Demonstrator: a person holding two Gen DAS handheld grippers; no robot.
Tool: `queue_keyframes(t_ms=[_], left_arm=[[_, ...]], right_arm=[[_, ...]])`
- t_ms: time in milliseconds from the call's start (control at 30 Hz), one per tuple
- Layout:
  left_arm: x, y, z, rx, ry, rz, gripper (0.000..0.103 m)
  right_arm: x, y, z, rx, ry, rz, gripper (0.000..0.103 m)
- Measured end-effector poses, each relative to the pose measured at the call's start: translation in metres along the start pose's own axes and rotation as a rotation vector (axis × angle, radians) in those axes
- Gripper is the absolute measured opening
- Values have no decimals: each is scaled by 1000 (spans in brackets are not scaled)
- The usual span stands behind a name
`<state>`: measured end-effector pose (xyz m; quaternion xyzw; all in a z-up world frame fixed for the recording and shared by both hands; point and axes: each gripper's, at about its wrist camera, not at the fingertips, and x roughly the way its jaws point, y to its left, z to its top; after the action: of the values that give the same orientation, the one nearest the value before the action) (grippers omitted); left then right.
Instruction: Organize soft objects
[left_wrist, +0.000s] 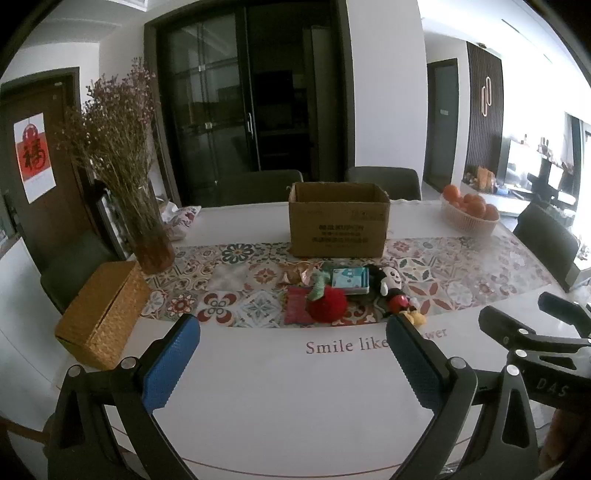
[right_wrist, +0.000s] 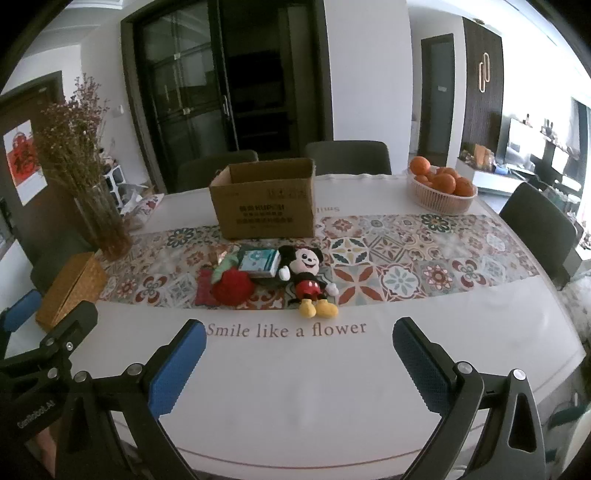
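On the white desk (right_wrist: 295, 387) with its patterned tile runner: black-and-red mouse plush doll (right_wrist: 306, 277), red fluffy plush apple (right_wrist: 232, 288), just before the open brown cardboard box (right_wrist: 264, 199). Left gripper (left_wrist: 295, 358) and right gripper (right_wrist: 299, 362) both spread wide, empty. Best to approach low, pinch the doll's torso, lift clear over the rim.

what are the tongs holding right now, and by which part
Nothing is held. The left tongs and right tongs are both open over bare table, short of the mouse plush and red plush.
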<state>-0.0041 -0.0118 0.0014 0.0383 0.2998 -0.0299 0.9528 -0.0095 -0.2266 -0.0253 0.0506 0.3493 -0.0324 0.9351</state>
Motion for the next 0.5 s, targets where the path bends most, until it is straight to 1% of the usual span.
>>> queue_keyframes(t_ms=[500], left_arm=[[-1,-3,-1,-3,7,-9,103]], right_arm=[[1,-1,-1,-4,3,5,102]])
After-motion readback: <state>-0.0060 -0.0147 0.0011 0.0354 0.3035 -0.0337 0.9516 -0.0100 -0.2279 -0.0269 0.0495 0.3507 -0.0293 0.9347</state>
